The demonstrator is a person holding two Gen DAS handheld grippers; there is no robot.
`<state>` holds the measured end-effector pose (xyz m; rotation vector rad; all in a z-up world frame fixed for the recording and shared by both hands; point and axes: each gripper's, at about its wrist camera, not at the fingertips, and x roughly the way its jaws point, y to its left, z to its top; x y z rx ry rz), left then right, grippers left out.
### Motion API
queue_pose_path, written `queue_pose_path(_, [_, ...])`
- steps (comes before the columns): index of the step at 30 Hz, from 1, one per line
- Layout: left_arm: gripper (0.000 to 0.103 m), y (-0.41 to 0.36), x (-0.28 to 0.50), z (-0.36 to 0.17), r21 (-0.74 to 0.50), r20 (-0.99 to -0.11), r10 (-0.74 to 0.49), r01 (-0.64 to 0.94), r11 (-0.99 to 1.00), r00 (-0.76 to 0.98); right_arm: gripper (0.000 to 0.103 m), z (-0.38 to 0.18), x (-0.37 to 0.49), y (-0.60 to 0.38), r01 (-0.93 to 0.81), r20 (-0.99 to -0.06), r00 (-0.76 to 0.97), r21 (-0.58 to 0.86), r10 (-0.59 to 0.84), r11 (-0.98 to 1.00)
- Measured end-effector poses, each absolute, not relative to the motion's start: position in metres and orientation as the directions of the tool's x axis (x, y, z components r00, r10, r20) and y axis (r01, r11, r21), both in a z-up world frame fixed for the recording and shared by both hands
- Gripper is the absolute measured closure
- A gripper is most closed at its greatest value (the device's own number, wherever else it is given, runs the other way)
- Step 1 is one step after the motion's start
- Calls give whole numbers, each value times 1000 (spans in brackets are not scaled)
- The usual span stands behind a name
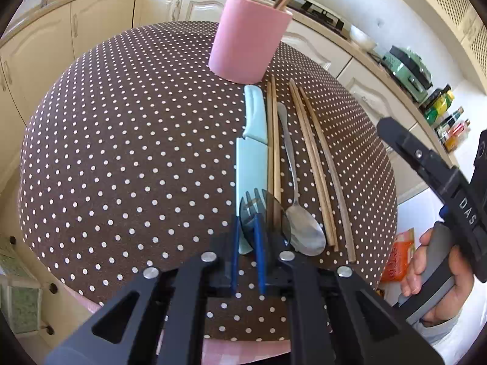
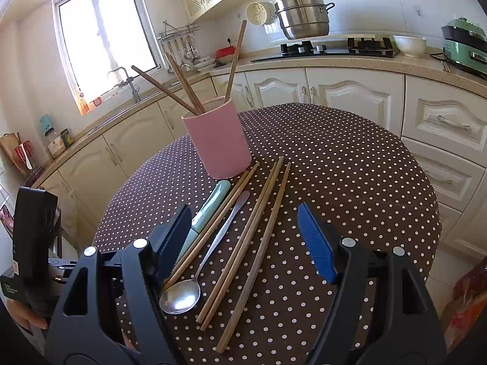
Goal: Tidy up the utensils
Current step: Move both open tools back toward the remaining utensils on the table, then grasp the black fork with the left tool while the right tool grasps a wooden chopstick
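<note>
Dotted tablecloth (image 1: 121,152) (brown); smooth pink cup (image 1: 248,36).

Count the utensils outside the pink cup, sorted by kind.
Wooden chopsticks: 5
Metal spoon: 1
Mint knife: 1
Grey fork: 1
Total: 8

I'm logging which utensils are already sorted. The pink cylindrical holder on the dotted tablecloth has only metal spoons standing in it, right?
Not quite. The pink cylindrical holder on the brown dotted tablecloth holds wooden chopsticks, not spoons. The right wrist view shows it; the one metal spoon lies on the cloth.
</note>
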<state>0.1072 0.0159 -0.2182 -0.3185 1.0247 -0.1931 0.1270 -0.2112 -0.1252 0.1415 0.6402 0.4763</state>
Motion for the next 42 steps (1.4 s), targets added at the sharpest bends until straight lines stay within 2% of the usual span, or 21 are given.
queue_pose_path(6, [101,26,102,-208,-372,-764,-312,10,928,564,31,-128,131,-205,-394,-562,680,261,471,881])
queue_pose_path(12, [101,53,113,-192,-357,-725,-256,-31,933,639,31,-129,138,-201,-389,-588,671,240,452,890])
queue_pose_path(17, [101,91,135,-191,-355,-726,-186,-128,926,662,31,-133,150,-196,-369,-630,662,198,407,908])
queue_pose_path(26, [101,131,181,-201,-416,-719,-210,-169,893,662,31,-143,175,-185,-337,-680,640,172,359,926])
queue_pose_path(29, [97,134,185,-206,-428,-721,-218,-175,887,658,31,-146,180,-180,-336,-691,631,168,354,927])
queue_pose_path(30, [85,134,185,-207,-434,-722,-224,-176,884,655,31,-148,181,-178,-336,-697,625,166,351,927])
queue_pose_path(31, [66,133,186,-208,-436,-724,-229,-175,883,651,31,-149,182,-176,-336,-702,621,162,348,928])
queue_pose_path(32, [62,132,184,-209,-429,-725,-222,-176,886,652,31,-150,182,-174,-336,-705,618,161,346,928])
queue_pose_path(34, [61,128,177,-207,-395,-726,-202,-159,905,657,31,-151,183,-174,-336,-710,616,155,341,929])
queue_pose_path(38, [61,117,167,-212,-293,-797,-149,-159,943,586,31,-151,186,-175,-325,-716,614,152,330,934])
queue_pose_path(42, [61,101,163,-212,-193,-829,-92,-127,973,552,31,-151,191,-178,-306,-725,616,140,308,942])
